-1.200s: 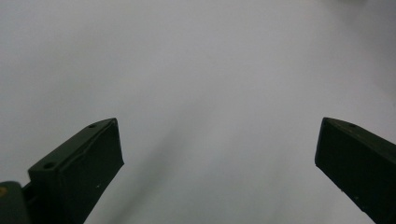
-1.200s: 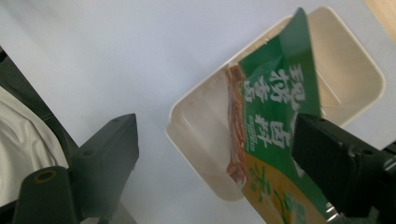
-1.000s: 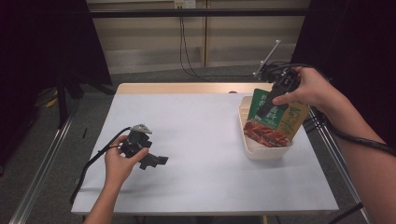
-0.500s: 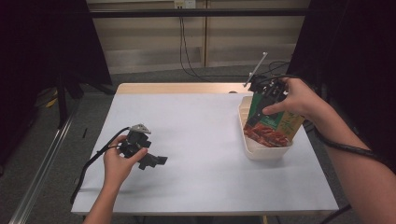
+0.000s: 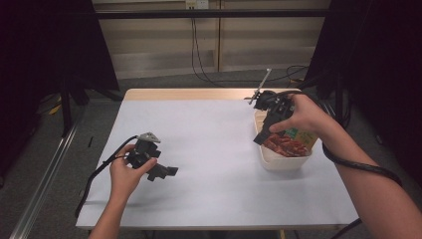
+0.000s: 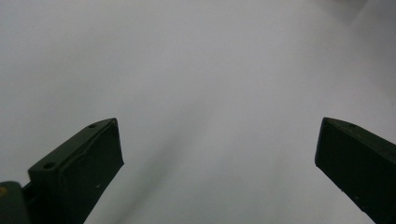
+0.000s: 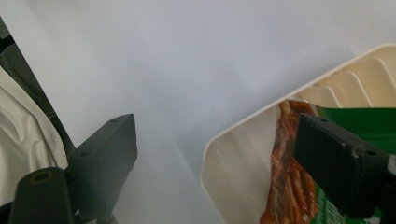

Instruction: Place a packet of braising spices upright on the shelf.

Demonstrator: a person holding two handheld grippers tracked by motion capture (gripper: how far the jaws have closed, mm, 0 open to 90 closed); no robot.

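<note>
So the right gripper [image 5: 263, 133] is hanging over the near-left corner of the cream tray [image 5: 278, 162] at the right side of the white table [image 5: 214, 129]. Its jaws are spread wide with nothing pinched between them. In the right gripper view you can see one jaw over bare tabletop and the other over the snack packet [image 7: 299, 186] (the green one with the reddish-orange food picture on it). The packet sits inside the tray, leaning against the far-right side. I can't tell for sure whether that jaw touches it or just hovers in front of it.

The left gripper [image 5: 161, 172] is well apart from all that, over on the near-left part of the table, held low in the person's left hand [image 5: 124, 174] with its cable trailing off toward the table edge. Its jaws are wide apart too, and the left gripper view shows just plain white tabletop between them, nothing held.
</note>
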